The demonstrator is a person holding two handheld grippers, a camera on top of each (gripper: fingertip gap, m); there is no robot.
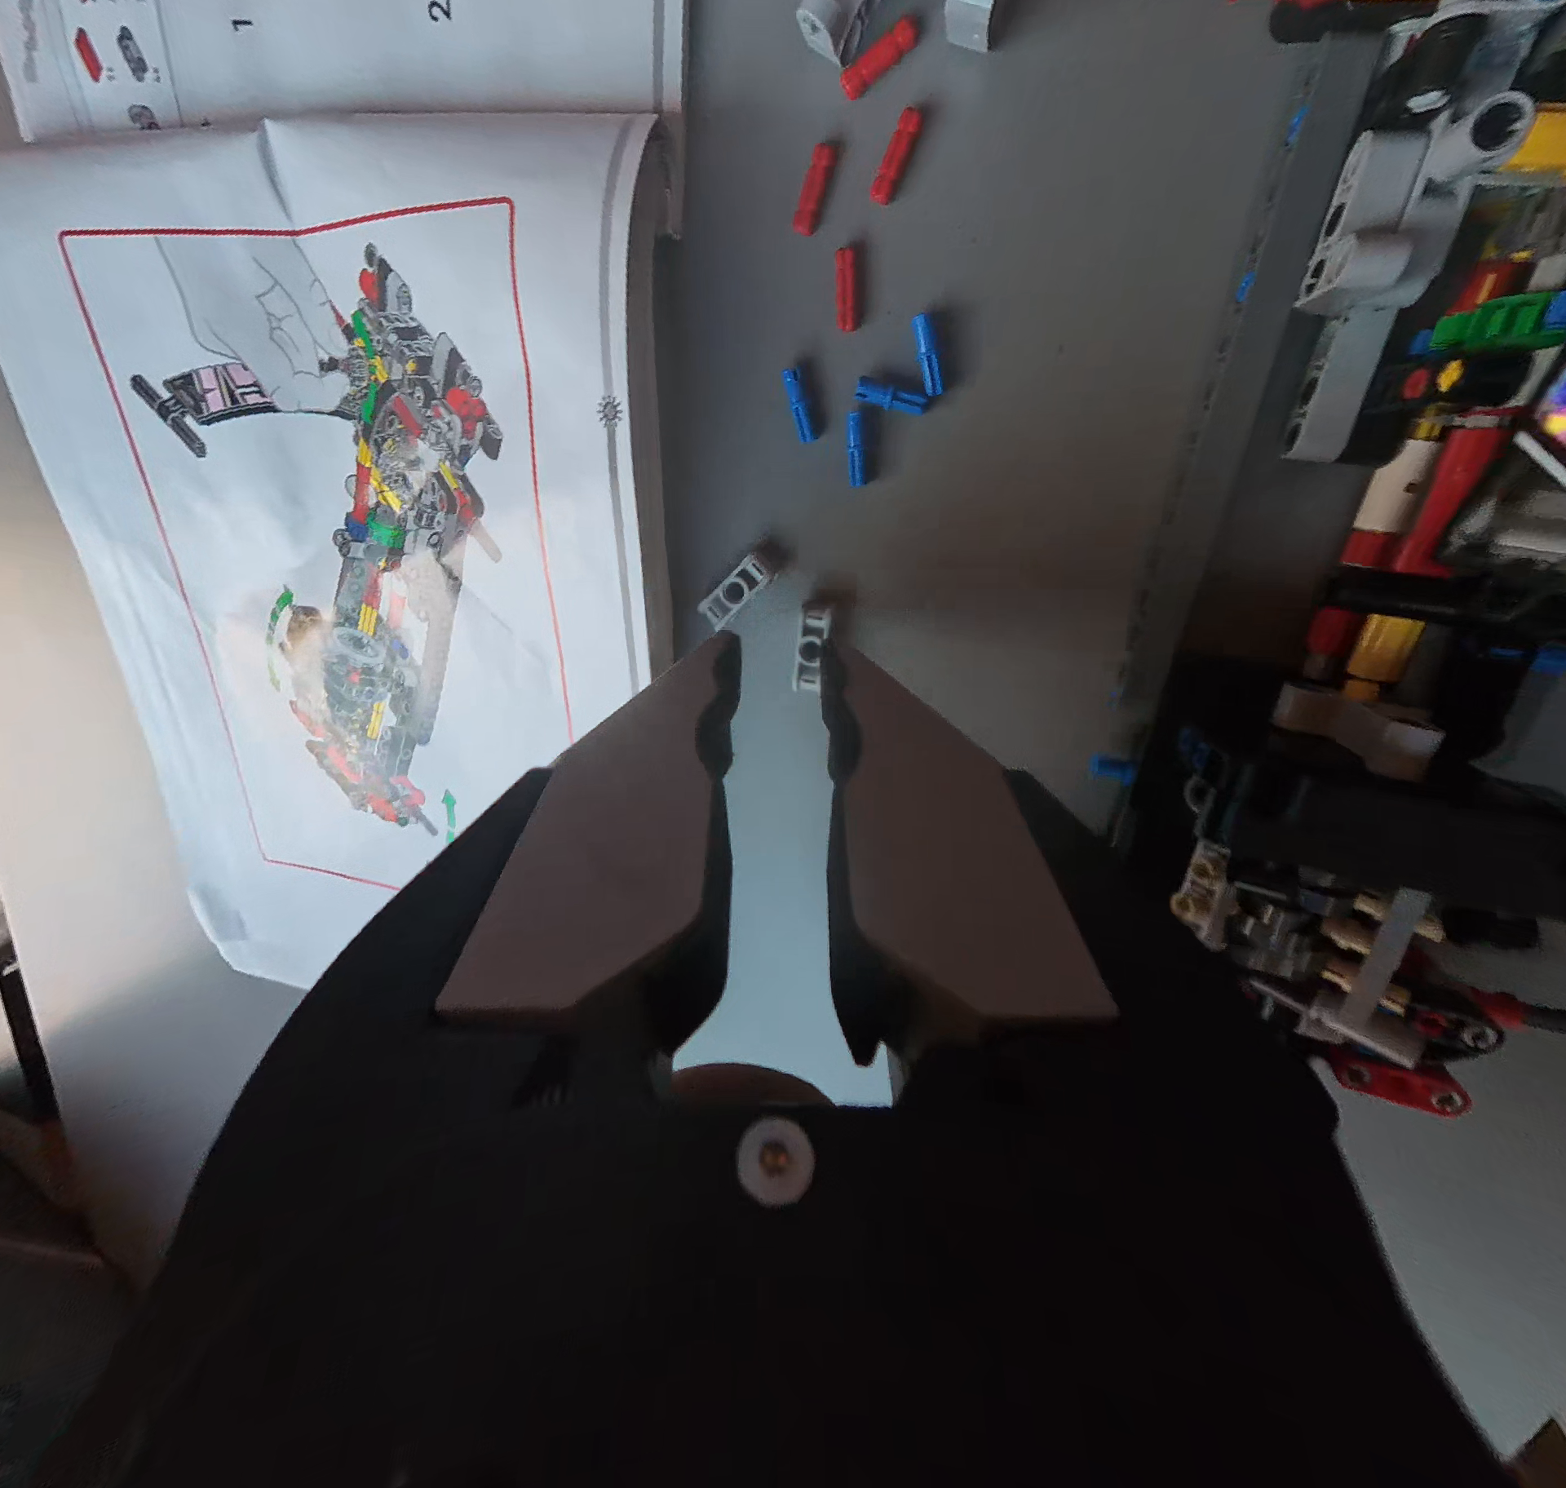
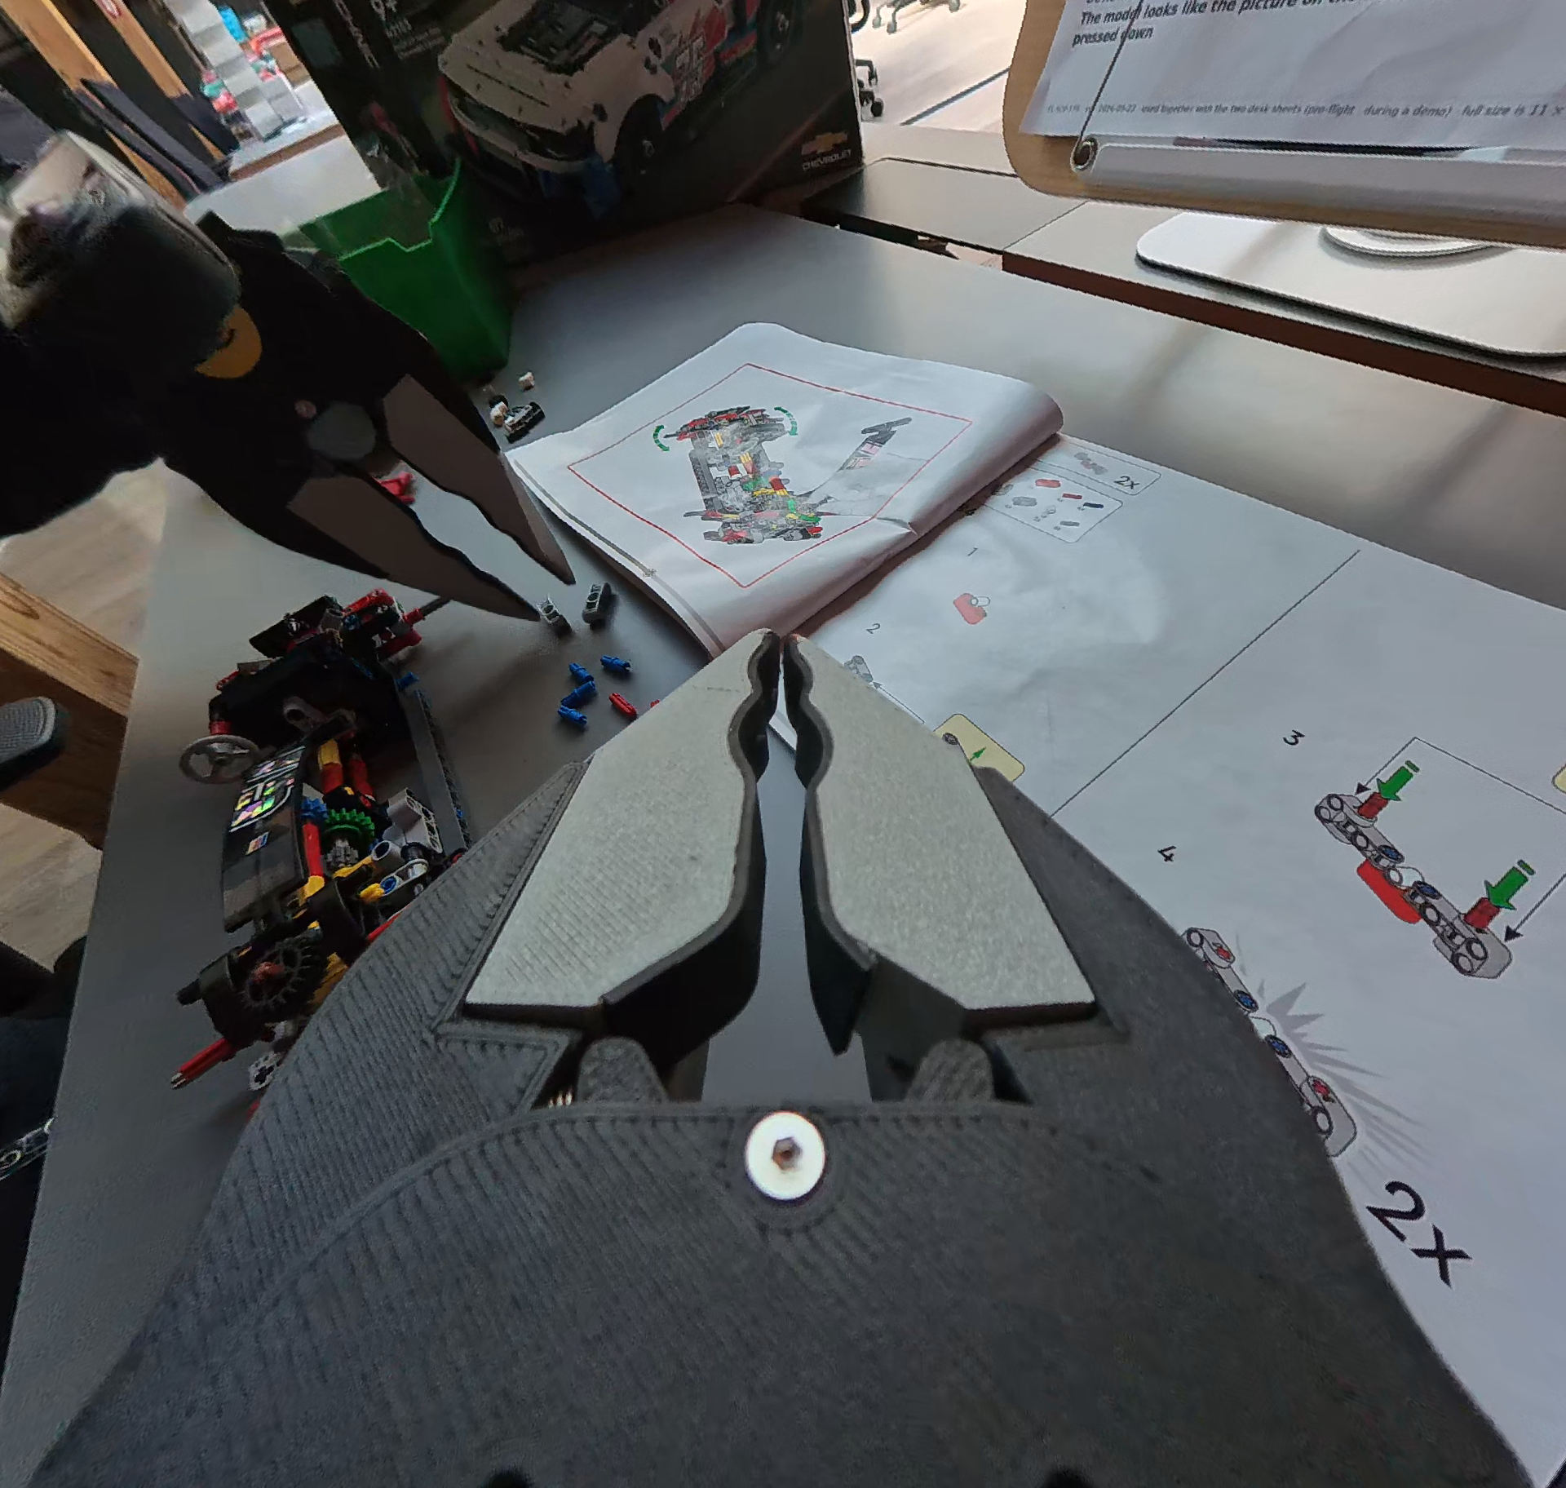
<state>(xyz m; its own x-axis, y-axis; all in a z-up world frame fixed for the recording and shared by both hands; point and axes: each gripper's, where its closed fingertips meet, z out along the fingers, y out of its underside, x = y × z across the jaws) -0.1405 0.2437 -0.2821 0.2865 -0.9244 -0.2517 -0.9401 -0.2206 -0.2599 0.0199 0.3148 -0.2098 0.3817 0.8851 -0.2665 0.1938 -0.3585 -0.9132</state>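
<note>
My left gripper (image 1: pixel 781 646) is open, its tips low over the grey table (image 1: pixel 1034 464). A small light grey connector piece (image 1: pixel 812 649) lies on the table between the tips, against the inner side of the right finger (image 1: pixel 839 684). A second grey connector (image 1: pixel 735 591) lies just beyond the left fingertip. The right wrist view shows the left gripper (image 2: pixel 555 591) from the side with both pieces (image 2: pixel 555 612) (image 2: pixel 597 602) resting on the table at its tips. My right gripper (image 2: pixel 781 642) is shut with nothing between its pads, hovering over the edge of a printed sheet (image 2: pixel 1186 684).
Blue pins (image 1: pixel 881 396) and red pins (image 1: pixel 847 193) lie beyond the left tips. An open instruction booklet (image 1: pixel 322 515) lies to the left, and a partly built model vehicle (image 1: pixel 1441 447) to the right. A green bin (image 2: pixel 424 261), a box (image 2: pixel 593 49) and a stand (image 2: pixel 1356 261) sit farther back.
</note>
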